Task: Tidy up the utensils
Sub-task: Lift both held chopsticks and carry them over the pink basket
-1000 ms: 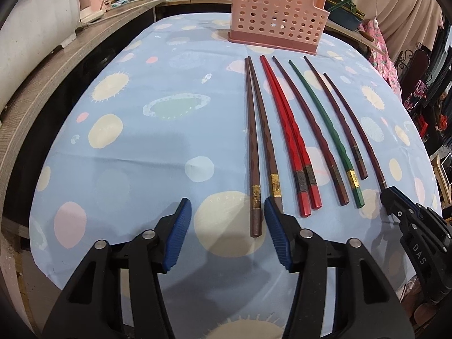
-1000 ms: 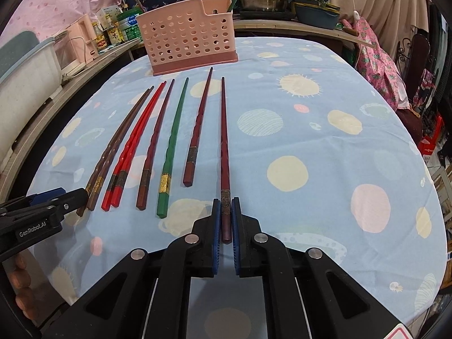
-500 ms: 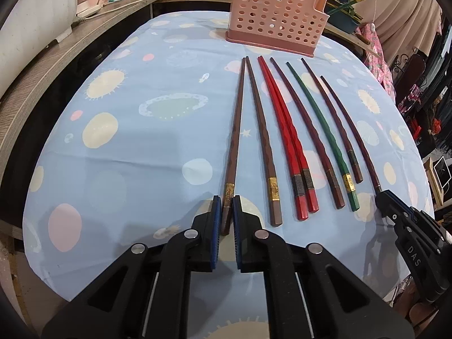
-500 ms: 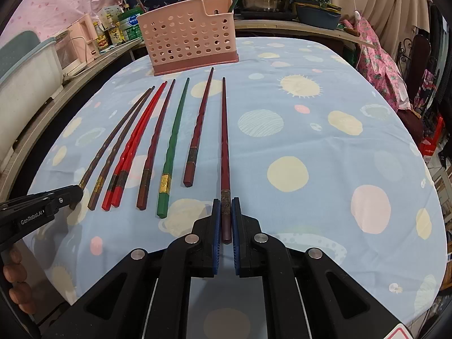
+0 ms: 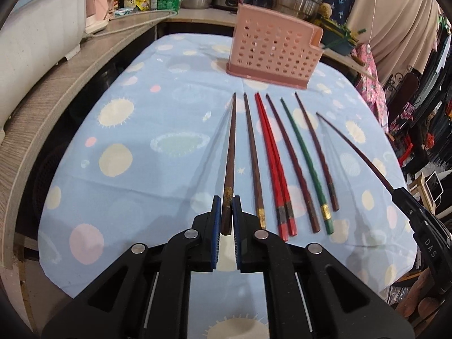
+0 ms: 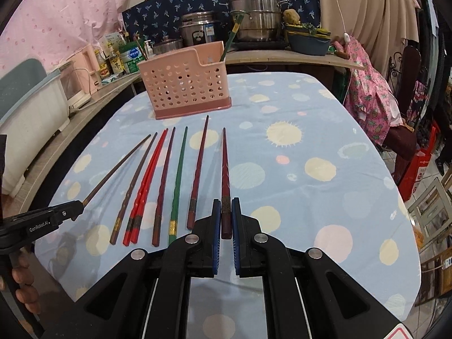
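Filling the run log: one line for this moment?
left gripper: shut on brown chopstick | right gripper: shut on dark red chopstick | six chopsticks on table | pink basket: untouched

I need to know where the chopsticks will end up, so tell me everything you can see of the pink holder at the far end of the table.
The pink holder is a rectangular basket that looks like plastic, its walls pierced with rows of round holes above a darker pink base. The top rim has a stepped cut-out at one end. It stands upright on the spotted blue tablecloth, beyond the chopstick tips and apart from them. No gripper touches it. A green stick rises behind its rim; whether it sits inside is unclear.
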Motion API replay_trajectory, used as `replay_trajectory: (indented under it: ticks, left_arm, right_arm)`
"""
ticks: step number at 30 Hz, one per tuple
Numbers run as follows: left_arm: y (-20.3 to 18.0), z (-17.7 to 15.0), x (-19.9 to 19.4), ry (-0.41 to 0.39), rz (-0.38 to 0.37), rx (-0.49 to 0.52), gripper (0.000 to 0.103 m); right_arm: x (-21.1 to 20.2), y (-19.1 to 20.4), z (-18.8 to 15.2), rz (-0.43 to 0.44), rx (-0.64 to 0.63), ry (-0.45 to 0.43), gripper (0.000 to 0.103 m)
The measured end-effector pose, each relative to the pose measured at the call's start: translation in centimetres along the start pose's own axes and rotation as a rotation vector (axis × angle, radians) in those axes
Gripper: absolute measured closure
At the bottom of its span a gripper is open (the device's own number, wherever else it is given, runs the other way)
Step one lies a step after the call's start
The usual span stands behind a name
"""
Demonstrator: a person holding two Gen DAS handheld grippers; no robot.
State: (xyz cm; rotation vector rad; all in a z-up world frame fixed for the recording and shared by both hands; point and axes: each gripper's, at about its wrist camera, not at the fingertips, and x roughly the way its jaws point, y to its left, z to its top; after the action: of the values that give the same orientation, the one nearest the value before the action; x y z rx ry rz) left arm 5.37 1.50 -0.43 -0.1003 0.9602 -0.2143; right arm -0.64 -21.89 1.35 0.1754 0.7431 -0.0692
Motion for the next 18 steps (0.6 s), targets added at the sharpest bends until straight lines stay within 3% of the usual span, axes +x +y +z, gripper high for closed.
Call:
replay_trajectory:
  ticks: [10,18]
  left_arm:
    - [0.2,5.2,-4.0,-0.137,-0.017,-0.021,0.096]
    - [-0.2,9.9,-5.5,-0.212,-0.025,-0.022,0.096]
  right_arm:
    - [-3.4,-0.5,6.5,0.042,0.024,-0.156,0.096]
    - [-3.6,-1.0,11.3,0.087,0.077,-0.22,0.096]
